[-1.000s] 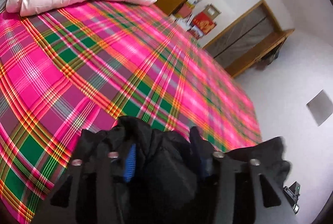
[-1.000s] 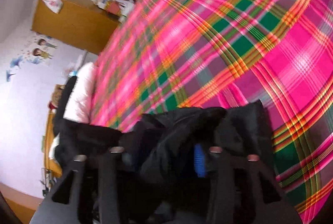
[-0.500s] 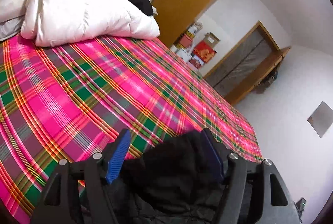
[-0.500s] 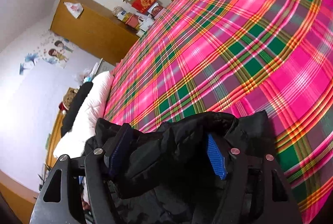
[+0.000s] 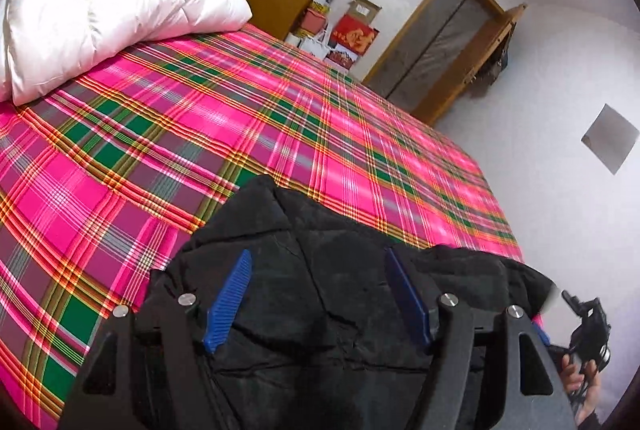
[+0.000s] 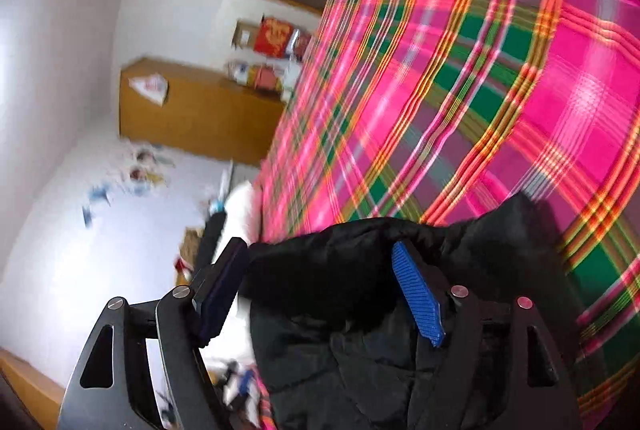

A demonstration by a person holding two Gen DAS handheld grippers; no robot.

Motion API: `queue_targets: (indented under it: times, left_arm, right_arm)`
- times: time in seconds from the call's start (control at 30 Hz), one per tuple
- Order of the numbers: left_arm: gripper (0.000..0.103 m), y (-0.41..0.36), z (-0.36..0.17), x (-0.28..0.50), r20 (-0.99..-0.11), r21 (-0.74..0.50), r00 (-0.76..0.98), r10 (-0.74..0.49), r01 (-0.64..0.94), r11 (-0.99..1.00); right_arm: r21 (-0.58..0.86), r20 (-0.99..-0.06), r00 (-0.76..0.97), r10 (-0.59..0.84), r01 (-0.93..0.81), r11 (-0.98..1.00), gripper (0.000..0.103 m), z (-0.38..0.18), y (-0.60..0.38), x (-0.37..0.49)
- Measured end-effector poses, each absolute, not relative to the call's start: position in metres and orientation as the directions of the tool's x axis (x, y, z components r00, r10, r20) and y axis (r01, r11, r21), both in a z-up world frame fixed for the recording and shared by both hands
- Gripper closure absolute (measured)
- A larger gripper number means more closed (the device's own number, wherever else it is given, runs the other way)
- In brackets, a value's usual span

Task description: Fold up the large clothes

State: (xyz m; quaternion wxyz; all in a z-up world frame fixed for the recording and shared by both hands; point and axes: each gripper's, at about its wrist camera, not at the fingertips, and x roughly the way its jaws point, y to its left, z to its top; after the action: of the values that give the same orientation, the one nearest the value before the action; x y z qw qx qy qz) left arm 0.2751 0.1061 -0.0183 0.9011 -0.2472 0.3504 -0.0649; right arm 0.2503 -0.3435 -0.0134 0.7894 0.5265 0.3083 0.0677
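The black padded jacket (image 5: 320, 290) lies bunched at the near edge of the bed, on the pink plaid sheet (image 5: 200, 134). The left gripper (image 5: 316, 294) hangs over it with fingers spread, cloth between them but unpinched. The right gripper (image 6: 320, 286) is also spread wide, its blue pad (image 6: 418, 296) against the fabric. I judge this the laying-out step; next, each needs an edge to pinch and pull flat. Red boxes (image 5: 354, 36) by the wall carry gold marks I cannot read.
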Motion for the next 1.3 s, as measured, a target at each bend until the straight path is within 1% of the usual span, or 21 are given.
queue_targets:
  times: [0.07, 0.13, 0.2, 0.23, 0.27, 0.3, 0.33, 0.37, 0.4, 0.47, 0.53, 0.63, 0.77, 0.83, 0.9, 1.03, 1.3]
  left_arm:
    - [0.032, 0.102, -0.019, 0.275, -0.606, -0.484, 0.739, -0.295, -0.048, 0.874]
    - [0.032, 0.099, -0.019, 0.275, -0.611, -0.473, 0.734, -0.297, -0.039, 0.88]
    - [0.032, 0.092, -0.019, 0.274, -0.62, -0.454, 0.726, -0.297, -0.023, 0.89]
    - [0.032, 0.088, -0.019, 0.273, -0.625, -0.445, 0.72, -0.301, -0.012, 0.895]
    - [0.032, 0.082, -0.02, 0.271, -0.633, -0.432, 0.711, -0.307, 0.004, 0.902]
    - [0.032, 0.075, -0.02, 0.269, -0.639, -0.42, 0.703, -0.313, 0.023, 0.907]
    - [0.032, 0.067, -0.021, 0.268, -0.647, -0.399, 0.693, -0.319, 0.049, 0.916]
    - [0.032, 0.057, -0.021, 0.266, -0.657, -0.367, 0.683, -0.32, 0.082, 0.927]
    - [0.032, 0.048, -0.023, 0.264, -0.664, -0.337, 0.676, -0.32, 0.111, 0.935]
    - [0.032, 0.029, -0.027, 0.264, -0.684, -0.278, 0.657, -0.317, 0.168, 0.946]
    - [0.032, 0.017, -0.037, 0.268, -0.716, -0.209, 0.641, -0.276, 0.181, 0.961]
    - [0.032, 0.016, -0.051, 0.283, -0.747, -0.157, 0.632, -0.208, 0.137, 0.978]
    - [0.032, 0.03, -0.061, 0.299, -0.753, -0.188, 0.634, -0.175, 0.048, 0.981]
    - [0.032, 0.034, -0.066, 0.302, -0.751, -0.182, 0.642, -0.153, 0.022, 0.983]
    - [0.032, 0.035, -0.07, 0.305, -0.746, -0.161, 0.653, -0.128, 0.01, 0.987]
    - [0.032, 0.039, -0.079, 0.307, -0.741, -0.178, 0.659, -0.127, -0.01, 0.984]
    - [0.032, 0.036, -0.088, 0.309, -0.738, -0.156, 0.666, -0.106, -0.016, 0.988]
  right_arm:
    - [0.837, -0.438, 0.803, 0.404, 0.199, 0.51, 0.028, 0.0, -0.338, 0.245]
    - [0.776, -0.479, 0.787, 0.388, 0.173, 0.607, 0.028, 0.012, -0.323, 0.242]
    - [0.617, -0.58, 0.74, 0.339, 0.128, 0.777, 0.028, 0.021, -0.288, 0.242]
    - [0.559, -0.609, 0.725, 0.32, 0.106, 0.823, 0.028, 0.019, -0.276, 0.241]
    - [0.45, -0.656, 0.7, 0.283, 0.062, 0.891, 0.028, 0.016, -0.251, 0.241]
    - [0.37, -0.684, 0.685, 0.251, 0.03, 0.929, 0.028, 0.009, -0.234, 0.239]
    - [0.311, -0.704, 0.674, 0.222, 0.011, 0.95, 0.028, 0.0, -0.224, 0.237]
    - [0.205, -0.74, 0.654, 0.16, -0.008, 0.979, 0.028, -0.013, -0.205, 0.239]
    - [0.143, -0.757, 0.642, 0.12, -0.017, 0.99, 0.028, -0.027, -0.197, 0.239]
    - [0.056, -0.762, 0.645, 0.057, -0.021, 0.998, 0.028, -0.047, -0.19, 0.242]
    - [0.023, -0.757, 0.653, 0.021, -0.006, 1.0, 0.028, -0.055, -0.195, 0.246]
    - [0.05, -0.78, 0.625, 0.021, 0.029, 0.998, 0.025, -0.067, -0.208, 0.265]
    - [0.087, -0.798, 0.601, 0.036, 0.056, 0.995, 0.024, -0.076, -0.223, 0.277]
    - [0.095, -0.797, 0.603, 0.039, 0.061, 0.994, 0.024, -0.081, -0.225, 0.277]
    - [0.093, -0.79, 0.612, 0.034, 0.065, 0.993, 0.024, -0.084, -0.223, 0.274]
    - [0.092, -0.786, 0.618, 0.027, 0.073, 0.993, 0.024, -0.087, -0.221, 0.275]
    - [0.087, -0.784, 0.621, 0.018, 0.081, 0.993, 0.024, -0.092, -0.22, 0.277]
